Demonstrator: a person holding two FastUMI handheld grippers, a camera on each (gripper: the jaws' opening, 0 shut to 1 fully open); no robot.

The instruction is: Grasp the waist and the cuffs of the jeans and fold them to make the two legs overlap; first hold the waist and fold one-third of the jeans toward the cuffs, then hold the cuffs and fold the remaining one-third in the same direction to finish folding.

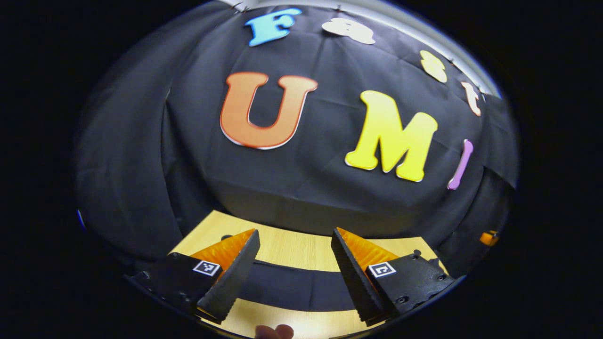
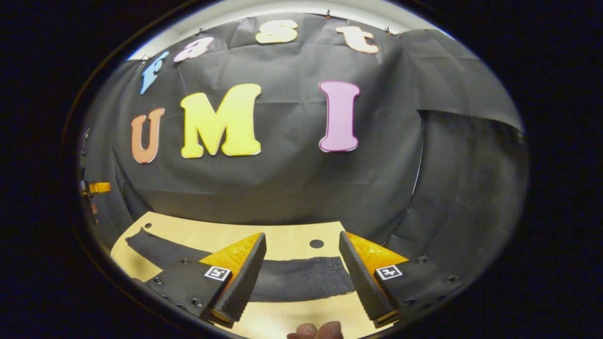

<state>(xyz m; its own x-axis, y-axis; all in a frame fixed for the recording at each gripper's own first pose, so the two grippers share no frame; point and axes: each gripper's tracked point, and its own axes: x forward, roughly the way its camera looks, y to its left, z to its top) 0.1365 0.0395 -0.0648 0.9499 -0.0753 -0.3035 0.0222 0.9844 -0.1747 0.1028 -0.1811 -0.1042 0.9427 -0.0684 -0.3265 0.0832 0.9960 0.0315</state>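
Note:
Dark jeans (image 2: 301,280) lie flat across a light wooden table (image 2: 282,240). In the right gripper view the waist end with its pockets sits between my right gripper's fingers, and the legs run off to the left (image 2: 155,247). My right gripper (image 2: 301,275) hovers open above the waist. The left gripper view has a dark band of the jeans' legs (image 1: 292,287) crossing the table (image 1: 287,245) under my left gripper (image 1: 294,278), which is open and holds nothing.
Black cloth walls close the booth behind the table and on both sides. A small round hole (image 2: 316,244) marks the tabletop beyond the waist. Fingertips of a hand (image 2: 315,330) peek in at the bottom edge, as does another hand (image 1: 275,331).

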